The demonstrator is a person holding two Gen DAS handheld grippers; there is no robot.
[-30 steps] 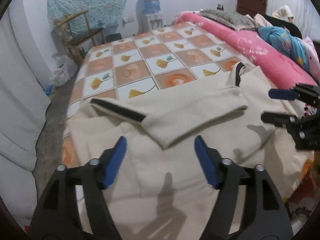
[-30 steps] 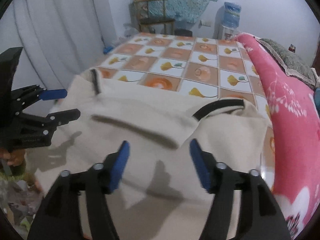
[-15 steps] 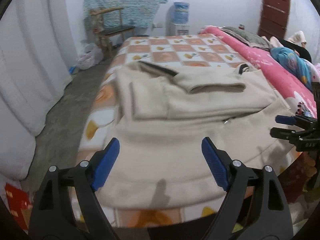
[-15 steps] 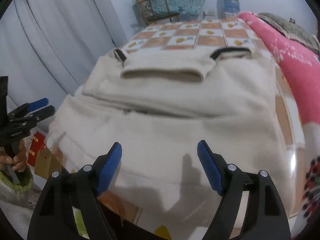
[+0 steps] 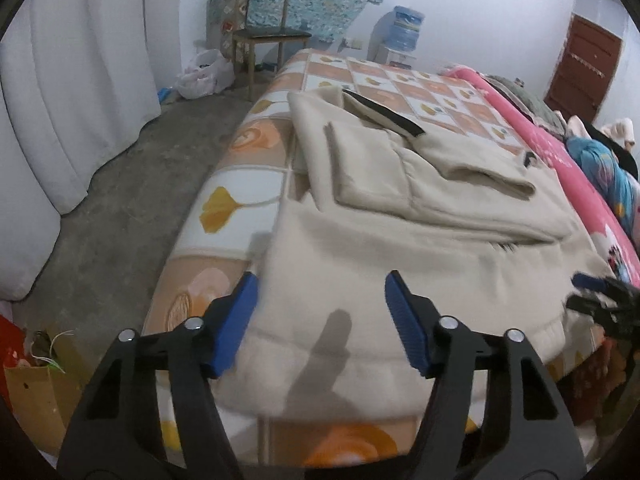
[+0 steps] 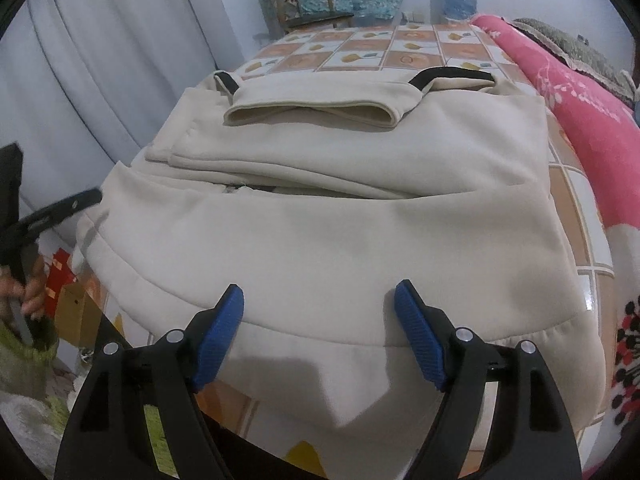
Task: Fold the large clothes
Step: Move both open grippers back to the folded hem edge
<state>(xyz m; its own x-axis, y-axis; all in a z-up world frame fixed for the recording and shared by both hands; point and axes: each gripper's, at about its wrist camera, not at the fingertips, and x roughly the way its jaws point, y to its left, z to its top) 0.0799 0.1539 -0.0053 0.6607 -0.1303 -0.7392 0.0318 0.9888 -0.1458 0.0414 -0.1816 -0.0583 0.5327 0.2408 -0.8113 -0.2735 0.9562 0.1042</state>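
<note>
A large cream garment (image 5: 404,248) spread over the near end of a bed (image 5: 256,148), on a sheet of orange and white tiles with a leaf print. Both sleeves folded across the chest, black cuffs (image 6: 452,75) at the far side. Bottom hem (image 6: 280,332) hanging over the near edge of the bed.

Left tool (image 5: 320,304) held over the near left corner of the hem, pointing down at it. Jaws closing, blue pads (image 5: 236,322) still apart and not pressing on the cloth; only the hem region seen between them, nothing gripped.

Right tool (image 6: 320,320) over the middle-right part of the hem, jaws standing wide, blue pads (image 6: 418,338) clear of the cloth, nothing held.

A hand (image 6: 30,292) with a green sleeve visible at the left in the right wrist view, on the handle of the left tool.

Containers: a brown paper bag (image 5: 36,396) on the floor at near left, with some thin green stalks showing at its mouth. A white plastic bag (image 5: 202,76) on the floor beside a wooden chair (image 5: 264,32), contents not clear. A blue water bottle (image 5: 406,30) on a dispenser at the far wall.

A pink blanket (image 6: 580,92) along the right side of the bed.
</note>
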